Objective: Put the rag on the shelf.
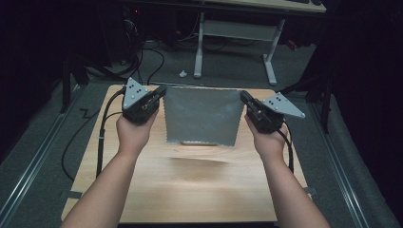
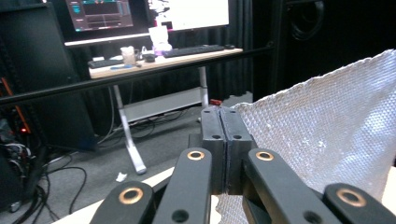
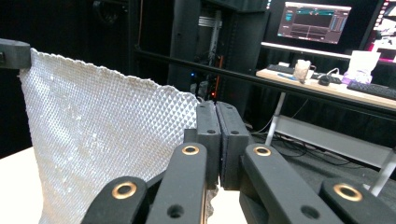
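Grey waffle-textured cloth [image 1: 202,116], bearing no legible writing, hung above the wooden table [image 1: 190,190] by its top corners, left gripper [image 1: 159,92] and right gripper [image 1: 244,98] each clamped on one, forearms extended forward.

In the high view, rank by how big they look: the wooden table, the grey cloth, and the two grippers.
1. Wooden table, by far the largest.
2. Grey cloth, held up between the grippers, so nearer the camera; clearly second.
3. Left gripper and right gripper: they look alike, so I will not rank them.
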